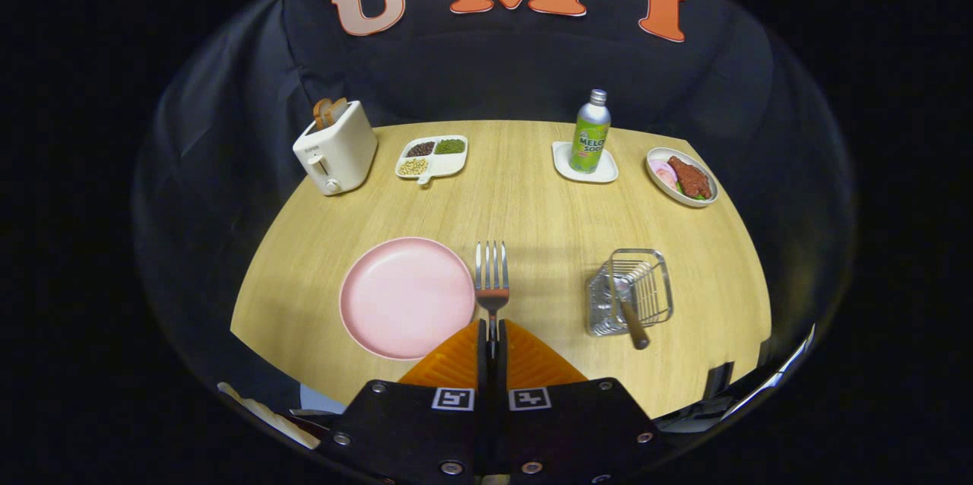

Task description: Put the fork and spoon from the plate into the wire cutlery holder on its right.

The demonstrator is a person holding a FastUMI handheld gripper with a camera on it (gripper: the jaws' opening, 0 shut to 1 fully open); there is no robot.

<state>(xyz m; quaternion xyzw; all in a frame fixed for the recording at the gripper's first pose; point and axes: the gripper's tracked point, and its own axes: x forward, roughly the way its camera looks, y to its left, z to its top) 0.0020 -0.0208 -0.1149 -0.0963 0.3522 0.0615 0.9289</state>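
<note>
The tool [492, 337] pinches the fork [492, 280] by its handle, tines pointing ahead, just beside the right rim of the bare pink plate [407, 296]. The wire cutlery holder [631, 291] stands well to the right with a wooden-handled utensil [632, 321] in it, open surface [547, 219] between.

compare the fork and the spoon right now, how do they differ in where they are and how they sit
The fork is clamped between the gripper's fingers, tines pointing ahead over the table; the spoon stands free in the wire cutlery holder. The fork shows its tines; the spoon shows mostly its brown handle, leaning out of the holder. Both are off the pink plate.
</note>
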